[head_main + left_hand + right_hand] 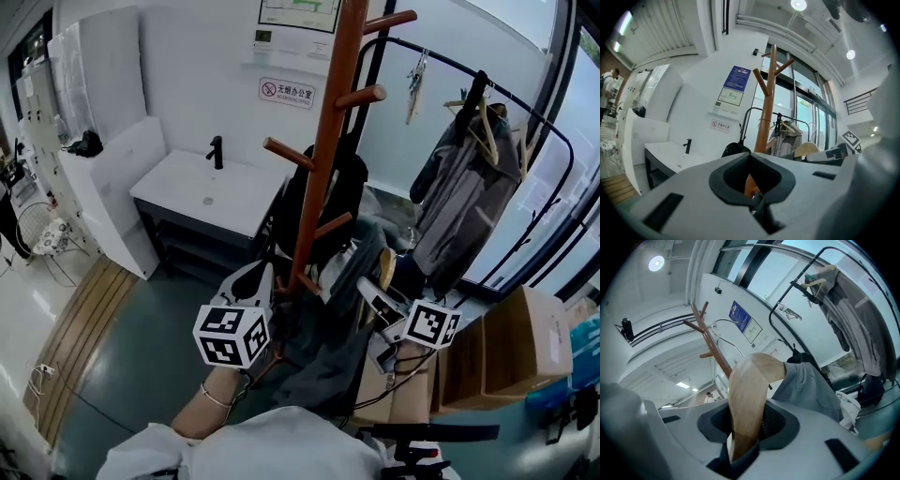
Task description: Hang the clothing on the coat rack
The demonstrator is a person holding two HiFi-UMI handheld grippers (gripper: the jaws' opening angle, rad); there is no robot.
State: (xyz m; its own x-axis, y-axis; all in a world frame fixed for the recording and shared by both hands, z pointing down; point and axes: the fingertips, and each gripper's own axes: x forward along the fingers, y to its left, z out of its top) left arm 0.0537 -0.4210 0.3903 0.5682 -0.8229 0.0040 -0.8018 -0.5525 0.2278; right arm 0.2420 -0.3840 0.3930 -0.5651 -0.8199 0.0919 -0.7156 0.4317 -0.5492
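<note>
White walls and a grey-green floor (141, 347) framed the room. A white tabletop (234, 202) with a sink and a black faucet (216, 150) stood at the upper left of the head view. A red-and-white sign (287, 92) was fixed to the wall above it.

Up the middle of the frame ran the wooden coat rack (328, 141), its pegs jutting left and right, with dark items bunched around its lower pole. Over on the right stood a black garment rail (525, 112), a grey coat (459, 202) hanging from it on a hanger. Cardboard boxes (511, 352) sat at the lower right.

Down in the centre, both tools were level and pointed at the rack. The right tool (745, 427) was clenched on the wooden hanger (747, 390). The broad wooden arm stood up between its pads, and the wire hook (729, 333) curved above it.

The grey clothing (328, 352) hung off that hanger, falling in the lower centre of the head view. It was just in front of the rack's pole, between the two marker cubes, and on no peg.

The left tool (754, 194) sat at the clothing's left edge. Its jaws were drawn close together with a dark fold pinched low between them, by the look of it part of that same clothing. The orange pole showed through the gap above the fold. A bare forearm (211, 403) led up to that left tool from the bottom of the frame.
</note>
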